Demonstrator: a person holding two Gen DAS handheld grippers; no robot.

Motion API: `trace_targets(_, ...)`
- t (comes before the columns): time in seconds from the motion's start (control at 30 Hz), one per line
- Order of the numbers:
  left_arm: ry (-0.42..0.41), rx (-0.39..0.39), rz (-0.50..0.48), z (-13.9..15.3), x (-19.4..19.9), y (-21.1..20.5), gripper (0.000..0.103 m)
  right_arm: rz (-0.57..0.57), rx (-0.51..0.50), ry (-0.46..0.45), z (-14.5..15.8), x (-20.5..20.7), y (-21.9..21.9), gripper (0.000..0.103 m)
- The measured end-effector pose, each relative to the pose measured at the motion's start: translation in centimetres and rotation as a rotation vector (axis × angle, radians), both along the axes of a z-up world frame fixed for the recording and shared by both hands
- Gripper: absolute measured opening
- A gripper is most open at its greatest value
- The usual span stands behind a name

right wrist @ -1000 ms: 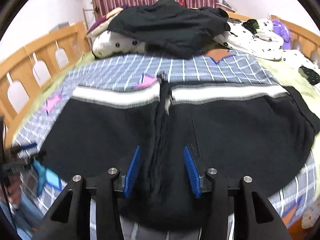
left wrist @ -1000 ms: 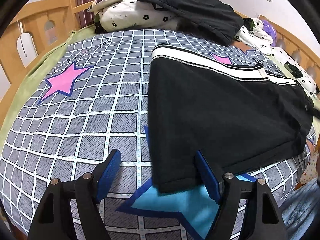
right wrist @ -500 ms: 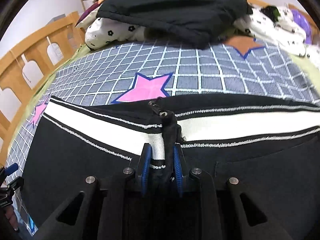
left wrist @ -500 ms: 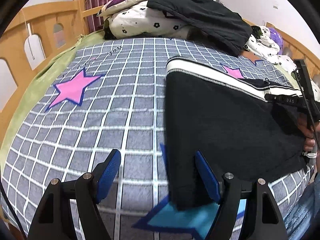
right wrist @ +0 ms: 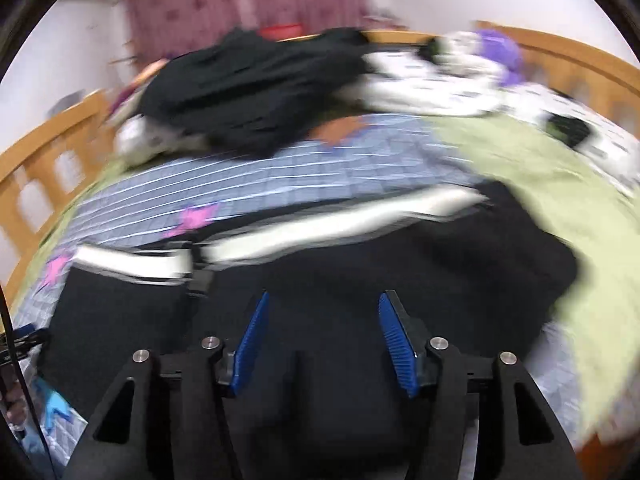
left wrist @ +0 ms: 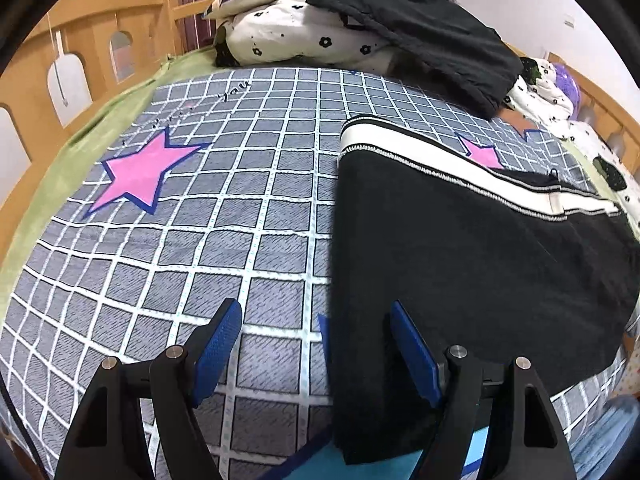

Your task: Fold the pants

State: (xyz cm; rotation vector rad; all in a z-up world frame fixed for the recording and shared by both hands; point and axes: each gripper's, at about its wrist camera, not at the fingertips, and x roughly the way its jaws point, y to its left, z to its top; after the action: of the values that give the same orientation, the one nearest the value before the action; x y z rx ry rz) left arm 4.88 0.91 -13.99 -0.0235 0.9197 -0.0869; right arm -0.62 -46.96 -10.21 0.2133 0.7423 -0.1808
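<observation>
Black pants (left wrist: 460,248) with a white-striped waistband (left wrist: 420,156) lie flat on a grey checked bed cover (left wrist: 200,240). My left gripper (left wrist: 316,336) is open and empty, low over the pants' near left edge; its right finger (left wrist: 412,352) sits over the black cloth. In the blurred right wrist view the pants (right wrist: 360,280) spread below my right gripper (right wrist: 320,332), which is open and empty above them. The waistband (right wrist: 280,236) lies beyond it.
A pile of pillows and dark clothes (left wrist: 380,28) sits at the head of the bed. Wooden rails (left wrist: 80,60) run along the left and far sides. A green sheet (right wrist: 540,184) and spotted bedding (right wrist: 460,80) lie to the right.
My right gripper let go of the waistband centre, opened, and pulled back and to the right. My left gripper stayed open and moved closer in over the pants' left edge.
</observation>
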Motion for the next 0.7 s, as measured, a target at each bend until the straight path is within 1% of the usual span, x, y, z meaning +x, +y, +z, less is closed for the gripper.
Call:
trace_targets(0.03,0.008,-0.019,-0.004,0.1,0.4,0.1,0.075,-0.068,-0.023,0.005,-0.1,-1.5,-1.8,0.057)
trace_targets(0.1,0.021,-0.062,-0.014,0.3,1.3,0.3,0.075,-0.169,-0.050,0.015,-0.5,-3.6,-4.5,0.059)
trace_targets(0.13,0.027,-0.071,-0.018,0.3,1.7,0.3,0.075,-0.197,-0.043,0.019,-0.9,-4.4,-5.7,0.060)
trace_targets(0.17,0.035,-0.073,-0.021,0.3,2.3,0.2,0.075,-0.217,-0.013,0.030,-1.5,-4.8,-7.0,0.060)
trace_targets(0.23,0.047,-0.071,-0.052,0.2,3.3,-0.3,0.075,-0.225,0.055,0.046,-2.4,-4.9,-8.5,0.060)
trace_targets(0.3,0.074,-0.064,-0.100,-0.2,4.5,-0.9,0.075,-0.229,0.103,0.049,-3.3,-4.1,-9.5,0.060)
trace_targets(0.37,0.107,-0.053,-0.138,-0.8,5.6,-1.4,0.075,-0.229,0.114,0.056,-4.0,-3.0,-9.9,0.060)
trace_targets(0.43,0.127,-0.050,-0.161,-1.4,6.7,-1.5,0.075,-0.218,0.108,0.086,-5.0,-1.4,-10.2,0.059)
trace_targets(0.47,0.137,-0.072,-0.174,-1.8,7.4,-1.5,0.075,-0.220,0.108,0.102,-5.6,-0.6,-10.4,0.055)
trace_targets(0.53,0.180,-0.152,-0.209,-2.8,8.7,-1.3,0.075,-0.211,0.125,0.090,-6.1,0.5,-10.6,0.055)
trace_targets(0.57,0.184,-0.186,-0.209,-3.1,9.3,-1.2,0.075,-0.211,0.138,0.082,-6.3,0.7,-10.8,0.054)
trace_targets(0.6,0.169,-0.211,-0.202,-3.2,9.6,-1.1,0.073,-0.215,0.155,0.080,-6.3,1.0,-11.0,0.054)
trace_targets(0.63,0.166,-0.221,-0.204,-3.2,9.8,-1.2,0.068,-0.221,0.162,0.077,-6.2,1.2,-11.1,0.049)
trace_targets(0.67,0.167,-0.237,-0.217,-3.0,10.0,-1.4,0.045,-0.228,0.161,0.074,-6.2,1.1,-11.2,0.040)
trace_targets(0.7,0.176,-0.263,-0.227,-2.8,10.0,-1.6,0.032,-0.239,0.152,0.065,-5.9,1.0,-11.1,0.035)
